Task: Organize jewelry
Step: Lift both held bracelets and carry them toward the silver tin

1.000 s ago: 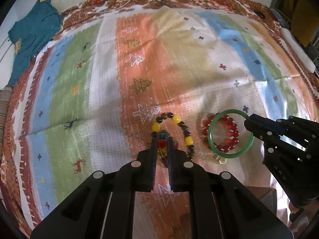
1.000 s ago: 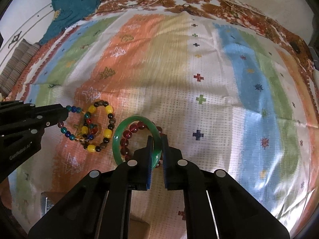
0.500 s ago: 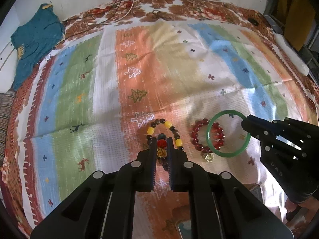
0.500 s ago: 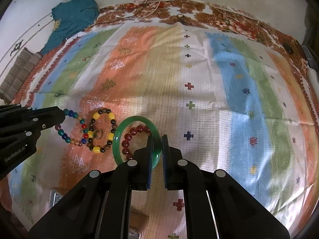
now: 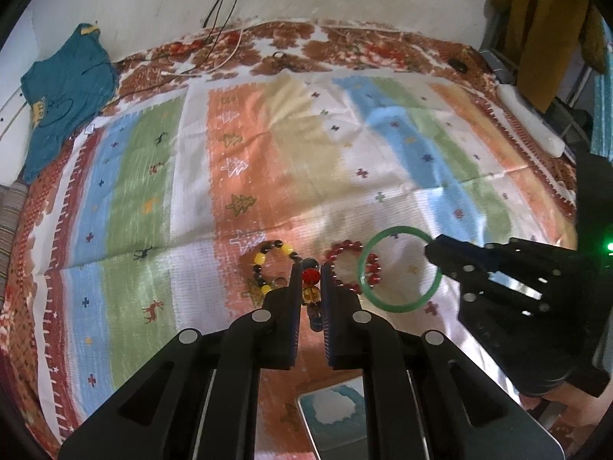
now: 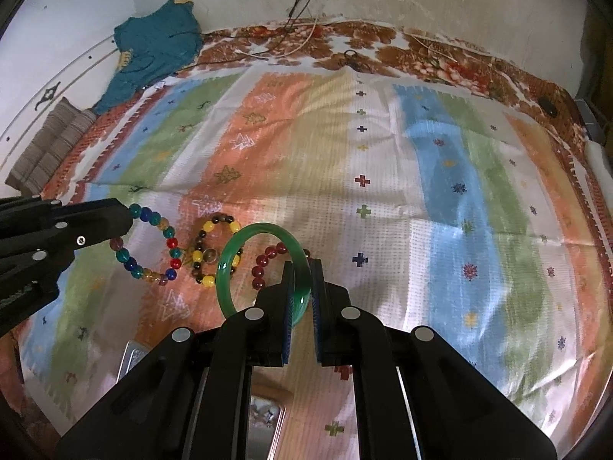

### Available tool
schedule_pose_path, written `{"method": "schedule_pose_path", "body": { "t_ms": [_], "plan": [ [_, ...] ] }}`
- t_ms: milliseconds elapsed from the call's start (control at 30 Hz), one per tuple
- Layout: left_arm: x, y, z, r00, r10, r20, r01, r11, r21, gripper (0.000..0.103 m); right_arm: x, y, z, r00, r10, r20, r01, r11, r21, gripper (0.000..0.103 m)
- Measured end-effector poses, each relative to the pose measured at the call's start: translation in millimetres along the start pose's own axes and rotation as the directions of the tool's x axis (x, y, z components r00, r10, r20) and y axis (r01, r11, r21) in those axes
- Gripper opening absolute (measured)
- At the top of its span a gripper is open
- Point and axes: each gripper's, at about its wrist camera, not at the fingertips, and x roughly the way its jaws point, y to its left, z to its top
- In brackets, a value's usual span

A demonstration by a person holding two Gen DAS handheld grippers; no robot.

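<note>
My left gripper is shut on a multicoloured glass-bead bracelet and holds it above the striped cloth; its red bead shows between the fingers. My right gripper is shut on a green jade bangle, lifted off the cloth; it also shows in the left wrist view. A yellow-and-brown bead bracelet and a red bead bracelet lie on the cloth below, side by side.
A box with a pale lining sits under the grippers at the near edge; in the right wrist view it shows as a metal-edged tray. A teal garment lies at the far left. Cables lie at the far edge.
Both grippers have risen and drawn back from the cloth with their bracelets in them. The yellow-brown and red bracelets stay on the cloth.
</note>
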Motion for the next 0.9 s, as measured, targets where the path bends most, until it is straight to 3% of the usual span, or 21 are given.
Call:
{"method": "schedule_pose_path", "body": {
  "t_ms": [900],
  "plan": [
    [-49.0, -26.9, -37.3, 0.997, -0.063, 0.05, 0.06, 0.997, 0.046, 0.009, -48.5, 15.2, -26.8, 0.998, 0.046, 0.05, -0.043, 0.998, -0.05, 0.01]
  ]
}}
